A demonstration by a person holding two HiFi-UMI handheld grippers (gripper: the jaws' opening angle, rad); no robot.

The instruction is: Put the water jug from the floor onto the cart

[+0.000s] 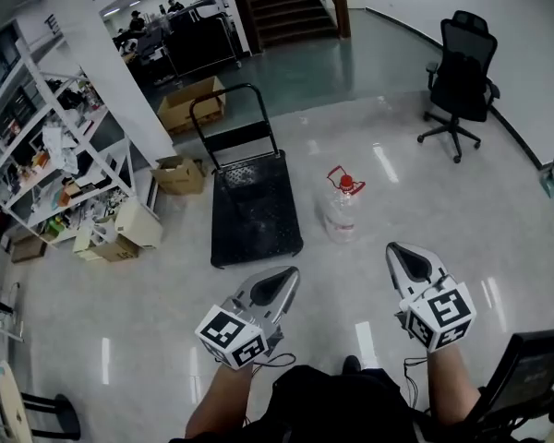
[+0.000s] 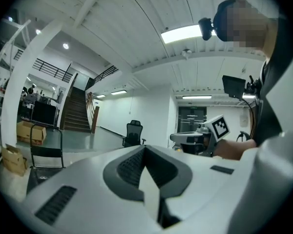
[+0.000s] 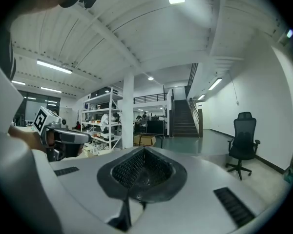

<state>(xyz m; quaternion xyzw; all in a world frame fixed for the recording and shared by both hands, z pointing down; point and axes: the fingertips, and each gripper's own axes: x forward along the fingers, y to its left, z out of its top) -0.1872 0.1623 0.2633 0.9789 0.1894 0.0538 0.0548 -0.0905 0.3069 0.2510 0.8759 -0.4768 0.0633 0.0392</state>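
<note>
1. My left gripper (image 1: 279, 282) has its fingers (image 2: 132, 168) clenched together on nothing. I judge this is just an approach posture, since nothing is within reach.
2. The right gripper (image 1: 404, 258) matches: fingers (image 3: 136, 172) pressed shut and empty, pointing ahead.
3. Both sit side by side in front of me, well apart from the water jug (image 1: 342, 209). It stands upright on the floor (image 1: 166, 312), red cap up, just beside the cart (image 1: 254, 212).
4. The cart's black deck is bare, with its handle at the far end, so the jug should need only a short sideways lift.
5. I would open both sets of fingers before closing in on the jug.
</note>
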